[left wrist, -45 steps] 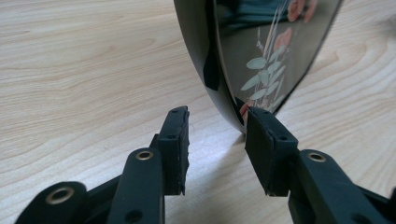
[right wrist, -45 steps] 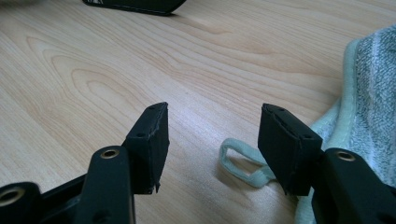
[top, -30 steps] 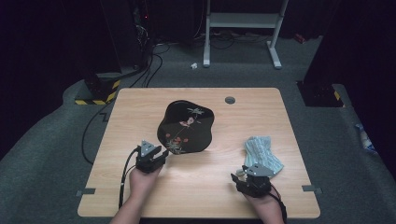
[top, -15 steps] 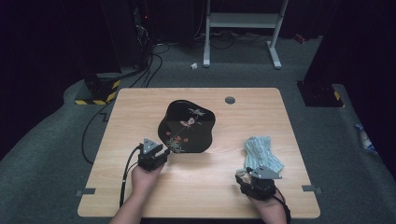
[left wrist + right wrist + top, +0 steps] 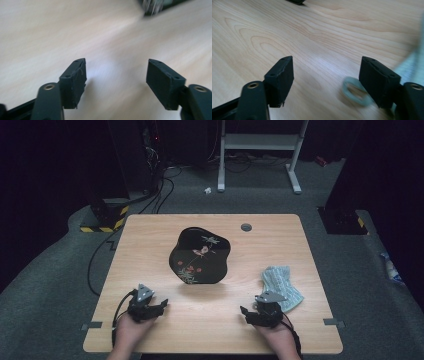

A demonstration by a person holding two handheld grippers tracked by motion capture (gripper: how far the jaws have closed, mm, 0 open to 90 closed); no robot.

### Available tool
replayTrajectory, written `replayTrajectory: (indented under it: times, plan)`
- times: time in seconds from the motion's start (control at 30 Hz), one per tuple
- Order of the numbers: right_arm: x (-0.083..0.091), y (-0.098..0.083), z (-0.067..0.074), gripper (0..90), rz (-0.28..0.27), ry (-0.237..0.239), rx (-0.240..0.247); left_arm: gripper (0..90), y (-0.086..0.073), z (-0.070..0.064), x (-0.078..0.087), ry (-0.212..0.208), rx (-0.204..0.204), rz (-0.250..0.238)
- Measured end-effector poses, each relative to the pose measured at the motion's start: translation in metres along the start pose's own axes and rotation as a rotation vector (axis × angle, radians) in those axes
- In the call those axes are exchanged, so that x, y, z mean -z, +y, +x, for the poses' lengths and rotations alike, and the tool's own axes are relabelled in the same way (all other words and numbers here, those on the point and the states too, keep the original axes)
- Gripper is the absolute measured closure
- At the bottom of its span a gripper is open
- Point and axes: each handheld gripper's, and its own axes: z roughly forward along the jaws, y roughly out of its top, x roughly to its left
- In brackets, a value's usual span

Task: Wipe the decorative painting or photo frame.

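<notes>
Both grippers released and drawn back from the tray and the cloth

The left gripper (image 5: 161,303) has just been opening; its fingers (image 5: 75,80) are spread with nothing between them, and the black lacquer tray (image 5: 200,256) lies well ahead of them, flat on the bench (image 5: 150,240), likely set down there. The right gripper (image 5: 243,310) has also just opened, nothing gripped; the pale blue cloth (image 5: 282,280) lies crumpled just beside its fingers (image 5: 280,75), its loop (image 5: 352,91) against one finger.
</notes>
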Motion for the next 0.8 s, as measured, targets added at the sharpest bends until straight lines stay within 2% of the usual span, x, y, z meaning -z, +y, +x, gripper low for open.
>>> replayTrajectory:
  times: [0.13, 0.2, 0.27, 0.47, 0.8]
  plan:
    - [-0.019, 0.006, 0.007, 20.4, 0.057, -0.01, 0.008, 24.9, -0.019, 0.015, 0.013, 0.007, 0.02, -0.011]
    - [-0.024, 0.009, 0.012, 20.0, 0.058, -0.035, 0.026, 22.8, -0.023, 0.02, 0.016, 0.007, 0.018, -0.013]
    - [-0.028, 0.011, 0.015, 19.2, 0.053, -0.041, 0.035, 19.5, -0.024, 0.023, 0.017, -0.008, 0.007, -0.008]
    - [-0.035, 0.016, 0.02, 18.8, 0.049, -0.061, 0.017, 12.3, -0.02, 0.025, 0.012, -0.021, -0.006, 0.006]
    - [-0.035, 0.015, 0.019, 19.4, 0.046, -0.068, 0.014, 13.4, -0.021, 0.025, 0.013, -0.021, 0.005, 0.001]
